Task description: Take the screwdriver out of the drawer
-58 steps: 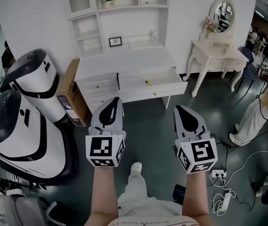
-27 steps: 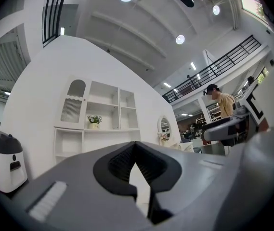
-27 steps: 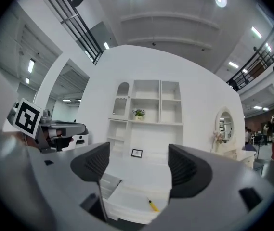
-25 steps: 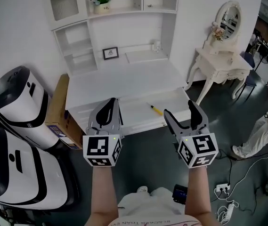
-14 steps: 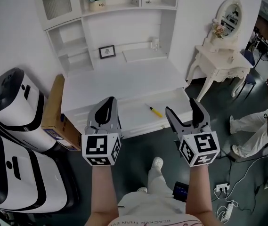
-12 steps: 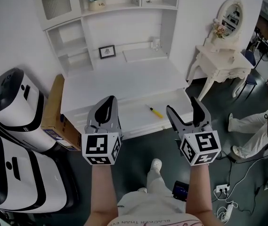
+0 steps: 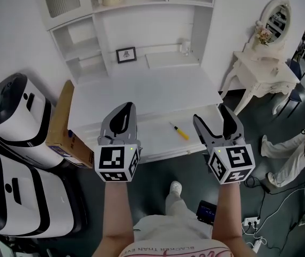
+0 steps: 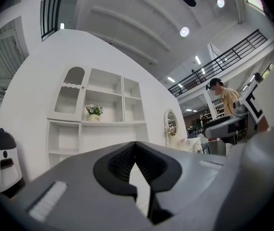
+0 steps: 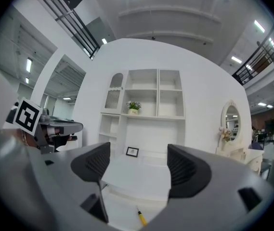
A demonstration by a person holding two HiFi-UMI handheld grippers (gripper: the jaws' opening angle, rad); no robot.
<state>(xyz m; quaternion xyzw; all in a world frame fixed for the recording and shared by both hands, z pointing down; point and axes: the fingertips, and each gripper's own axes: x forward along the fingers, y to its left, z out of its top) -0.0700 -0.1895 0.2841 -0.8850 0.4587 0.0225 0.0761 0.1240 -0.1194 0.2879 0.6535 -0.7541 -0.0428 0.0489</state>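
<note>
1. While both grippers hover at the drawer's front, the yellow-handled screwdriver (image 7: pixel 180 132) lies untouched inside the open drawer (image 7: pixel 152 142) under the white worktop (image 7: pixel 141 92).
2. Left gripper (image 7: pixel 123 110): jaws closed together, empty.
3. Right gripper (image 7: pixel 216 120): jaws spread wide, empty, apart from the screwdriver.

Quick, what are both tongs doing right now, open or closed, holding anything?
Left tongs: closed, nothing between them.
Right tongs: open, empty; the screwdriver lies in the drawer.
</note>
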